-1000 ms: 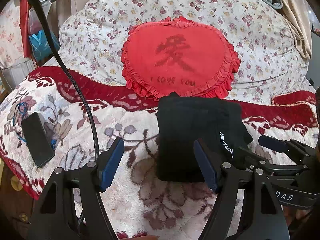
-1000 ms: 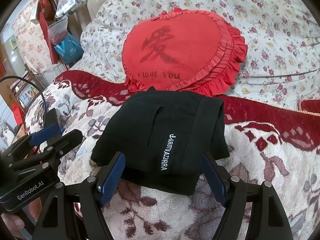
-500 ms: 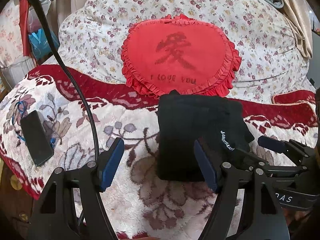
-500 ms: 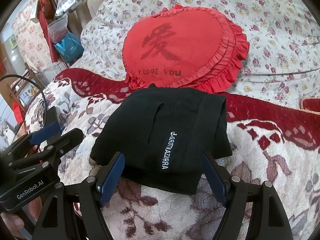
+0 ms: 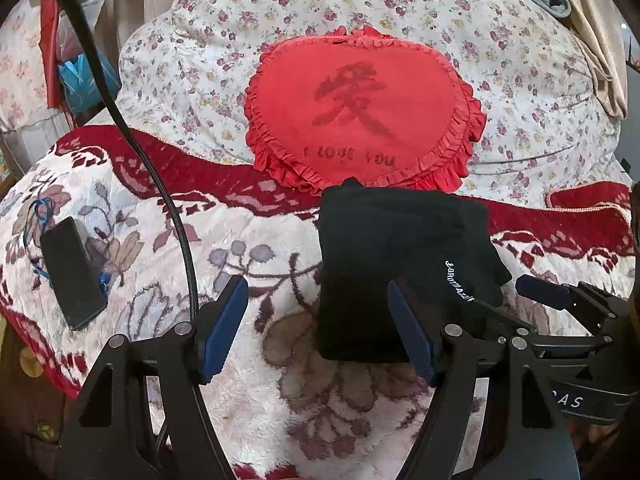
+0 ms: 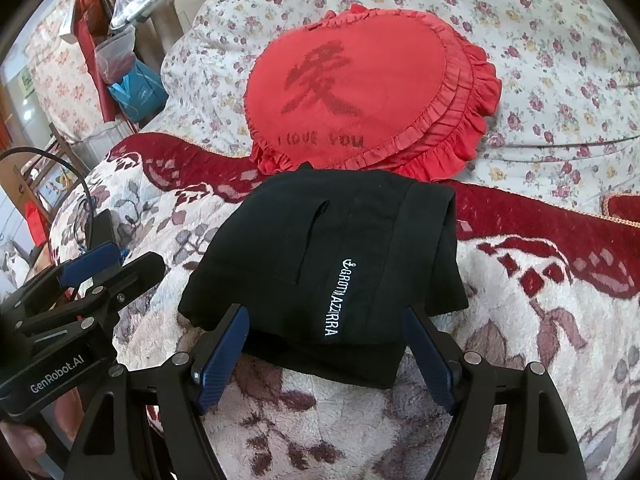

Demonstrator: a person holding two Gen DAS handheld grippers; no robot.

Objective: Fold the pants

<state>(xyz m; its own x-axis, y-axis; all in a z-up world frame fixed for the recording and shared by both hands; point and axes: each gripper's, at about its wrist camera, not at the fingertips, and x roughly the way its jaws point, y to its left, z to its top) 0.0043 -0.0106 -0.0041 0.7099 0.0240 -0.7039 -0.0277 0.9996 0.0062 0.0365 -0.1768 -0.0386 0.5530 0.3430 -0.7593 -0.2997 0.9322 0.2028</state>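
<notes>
The black pants (image 5: 384,248) lie folded into a compact bundle on the floral blanket, with white lettering on top; they also show in the right wrist view (image 6: 336,256). My left gripper (image 5: 318,328) is open and empty, just in front of the bundle's left part. My right gripper (image 6: 326,354) is open and empty, hovering at the bundle's near edge with the jaws on either side of it. The right gripper also shows in the left wrist view (image 5: 560,304), and the left gripper in the right wrist view (image 6: 104,268).
A red heart-shaped cushion (image 5: 360,112) leans on a flowered pillow (image 5: 520,60) right behind the pants. A black phone (image 5: 72,272) lies on the blanket (image 5: 248,248) at the left. A black cable (image 5: 160,184) arcs across the left. Bags and clutter (image 6: 124,64) stand beside the bed.
Both grippers have drawn back slightly from the pants; the bundle has not moved and both jaws stay open.
</notes>
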